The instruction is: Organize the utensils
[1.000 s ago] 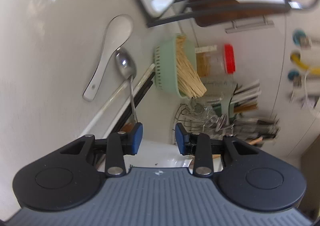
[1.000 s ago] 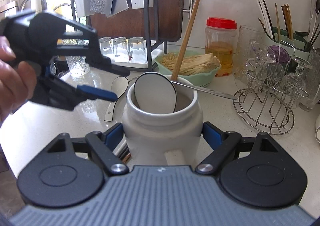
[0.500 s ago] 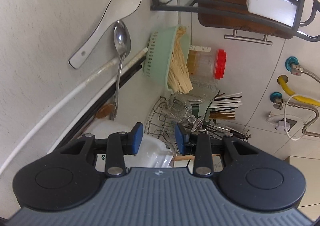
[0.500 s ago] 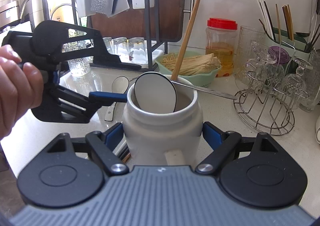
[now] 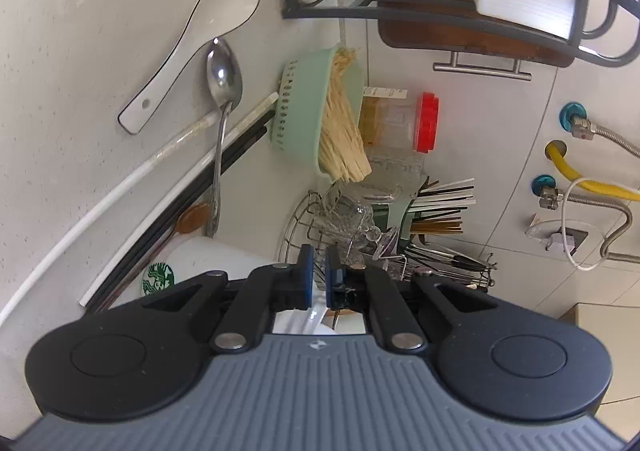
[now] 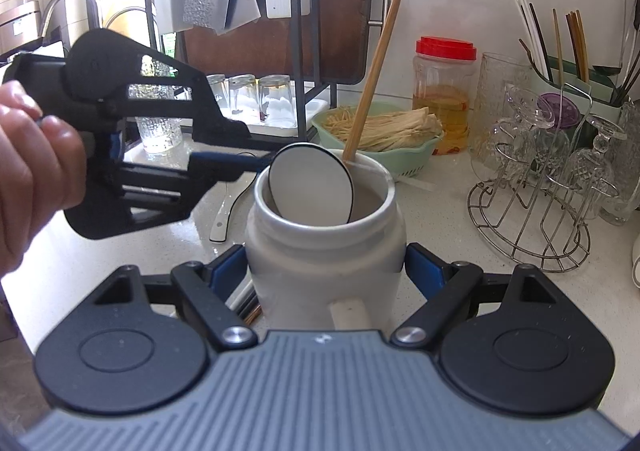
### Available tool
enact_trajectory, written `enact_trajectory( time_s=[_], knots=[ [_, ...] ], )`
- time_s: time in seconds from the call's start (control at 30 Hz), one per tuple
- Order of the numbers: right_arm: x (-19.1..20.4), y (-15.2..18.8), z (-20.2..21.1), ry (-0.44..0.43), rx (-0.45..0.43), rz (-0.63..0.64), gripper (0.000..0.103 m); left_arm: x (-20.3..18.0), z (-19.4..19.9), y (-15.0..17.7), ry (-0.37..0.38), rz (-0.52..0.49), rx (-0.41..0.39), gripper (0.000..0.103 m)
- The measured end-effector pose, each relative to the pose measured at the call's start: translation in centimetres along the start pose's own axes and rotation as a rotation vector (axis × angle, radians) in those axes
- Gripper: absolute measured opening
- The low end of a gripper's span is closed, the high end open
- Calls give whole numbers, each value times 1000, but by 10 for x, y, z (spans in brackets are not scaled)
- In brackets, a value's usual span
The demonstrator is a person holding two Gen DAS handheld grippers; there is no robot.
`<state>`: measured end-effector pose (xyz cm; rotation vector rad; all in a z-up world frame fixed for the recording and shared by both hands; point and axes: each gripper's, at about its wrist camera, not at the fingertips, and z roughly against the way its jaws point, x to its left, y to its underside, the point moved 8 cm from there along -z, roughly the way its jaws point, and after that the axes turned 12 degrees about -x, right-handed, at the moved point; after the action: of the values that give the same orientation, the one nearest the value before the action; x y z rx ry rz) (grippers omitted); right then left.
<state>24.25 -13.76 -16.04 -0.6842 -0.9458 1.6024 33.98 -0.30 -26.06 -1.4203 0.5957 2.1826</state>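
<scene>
1. Left gripper point(image 5: 317, 278): its blue-padded jaws have just been closing and now stand almost pressed together with only a narrow slit left; nothing shows between them. In the right wrist view it point(image 6: 256, 160) is held by a hand point(image 6: 30, 171) with its tip just beside the rim of the white ceramic jar point(image 6: 324, 251); contact cannot be told.
2. Right gripper point(image 6: 325, 271): jaws spread wide around the jar's rounded body, one blue pad at each side, pressing on it.
3. Jar contents: a white ceramic spoon with a dark rim point(image 6: 312, 185) leaning inside the mouth, and a wooden stick point(image 6: 374, 71) rising at a slant.
4. Writing: a green round Starbucks logo point(image 5: 158, 278) on the jar's wall; no other label is legible.
5. Utensils lying on the speckled pale countertop point(image 5: 60, 51): a white ceramic soup spoon point(image 5: 192, 47), a shiny metal spoon point(image 5: 222, 107), and long white and dark chopsticks point(image 5: 168, 187) beside the jar.
6. Background: a perforated green plastic basket point(image 5: 296, 111) of pale noodles, a red-lidded clear jar point(image 6: 444, 91), and a wire rack of glasses point(image 6: 552, 179).
</scene>
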Motion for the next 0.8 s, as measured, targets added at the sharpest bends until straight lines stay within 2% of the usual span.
enact_trajectory(
  time_s=[0.27,0.8],
  knots=[
    [0,0,0,-1,-3,1,88,-27,17,-7,-8,-91,-48,4],
    [0,1,2,-4,-12,1,88,-97,40,-5,-16,-380,-138,1]
  ],
)
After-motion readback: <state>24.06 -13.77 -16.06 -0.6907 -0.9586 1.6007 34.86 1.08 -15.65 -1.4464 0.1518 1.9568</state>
